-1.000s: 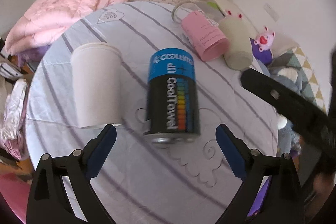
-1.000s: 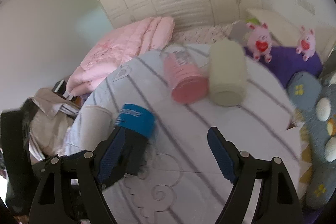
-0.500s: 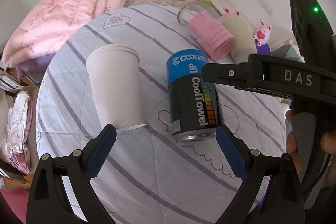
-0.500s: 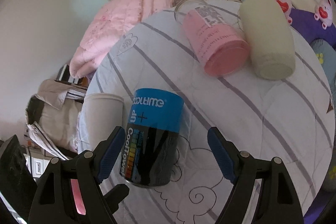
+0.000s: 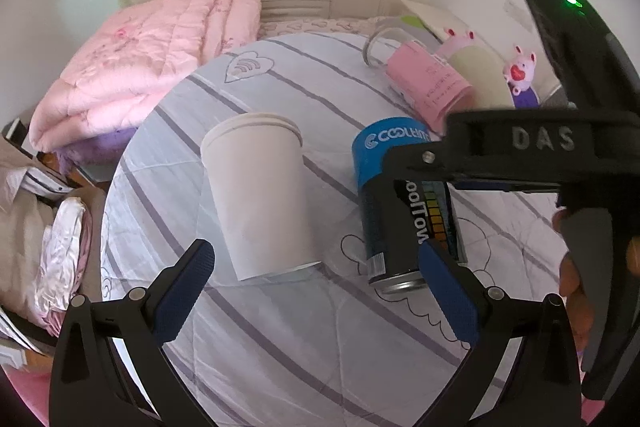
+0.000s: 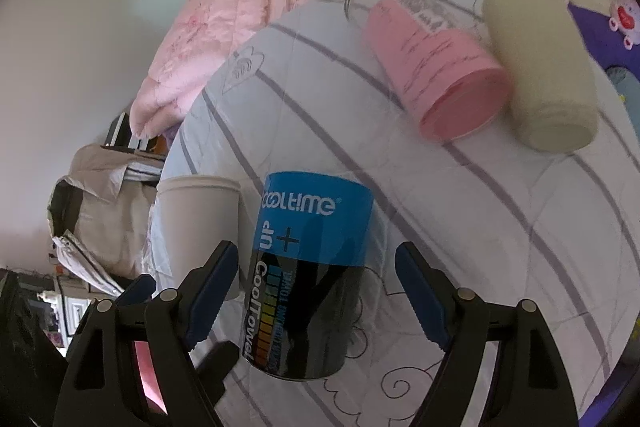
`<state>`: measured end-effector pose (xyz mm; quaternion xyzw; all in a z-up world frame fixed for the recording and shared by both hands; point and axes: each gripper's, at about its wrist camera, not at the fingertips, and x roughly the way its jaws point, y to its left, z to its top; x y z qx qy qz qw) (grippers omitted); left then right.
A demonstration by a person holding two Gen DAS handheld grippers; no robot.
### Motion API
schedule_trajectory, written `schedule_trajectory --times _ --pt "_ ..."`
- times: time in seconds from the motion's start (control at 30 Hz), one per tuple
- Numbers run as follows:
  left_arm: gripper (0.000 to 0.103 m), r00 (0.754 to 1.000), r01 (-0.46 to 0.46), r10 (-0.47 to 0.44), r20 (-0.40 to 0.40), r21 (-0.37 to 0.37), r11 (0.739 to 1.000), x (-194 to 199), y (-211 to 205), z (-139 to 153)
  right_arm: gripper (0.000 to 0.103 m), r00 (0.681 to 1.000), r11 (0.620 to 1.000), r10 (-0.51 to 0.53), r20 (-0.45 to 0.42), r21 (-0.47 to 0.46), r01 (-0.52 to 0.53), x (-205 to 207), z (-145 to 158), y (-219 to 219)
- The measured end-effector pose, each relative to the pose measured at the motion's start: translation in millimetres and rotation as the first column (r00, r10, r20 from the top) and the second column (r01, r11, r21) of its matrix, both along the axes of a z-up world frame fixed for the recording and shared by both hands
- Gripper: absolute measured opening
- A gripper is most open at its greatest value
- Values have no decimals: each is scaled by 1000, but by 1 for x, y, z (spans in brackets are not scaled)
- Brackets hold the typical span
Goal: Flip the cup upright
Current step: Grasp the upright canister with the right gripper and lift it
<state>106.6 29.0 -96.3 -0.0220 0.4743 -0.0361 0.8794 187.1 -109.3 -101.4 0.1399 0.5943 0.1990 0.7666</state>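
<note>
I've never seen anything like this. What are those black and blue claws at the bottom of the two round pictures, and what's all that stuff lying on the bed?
No robot here: a person holds a pair of hand-held tongs in each hand, and each pair carries a wide-angle camera looking out along its two blue-padded fingers. That is why both pictures are round and bent.

One picture is from the left tongs, the other from the right tongs. Both pairs are open and hold nothing. In the left picture, the black bar marked DAS is the right tongs crossing the view.

On the striped sheet lie four containers: a white cup, a black and blue can, a pink cup and a cream cup. The can sits between the right tongs' fingers, not yet gripped. A pink quilt is folded behind.
</note>
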Motion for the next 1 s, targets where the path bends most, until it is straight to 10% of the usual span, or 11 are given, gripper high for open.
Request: schedule_trajectory --times 0.67,1.0 --pt "103 999 52 -52 -1 25 998 3 0 -2 71 997 997 74 -39 15 -73 15 -25 17" --pt "103 998 64 -64 28 14 998 10 4 11 71 982 992 122 146 -26 -120 17 9 26"
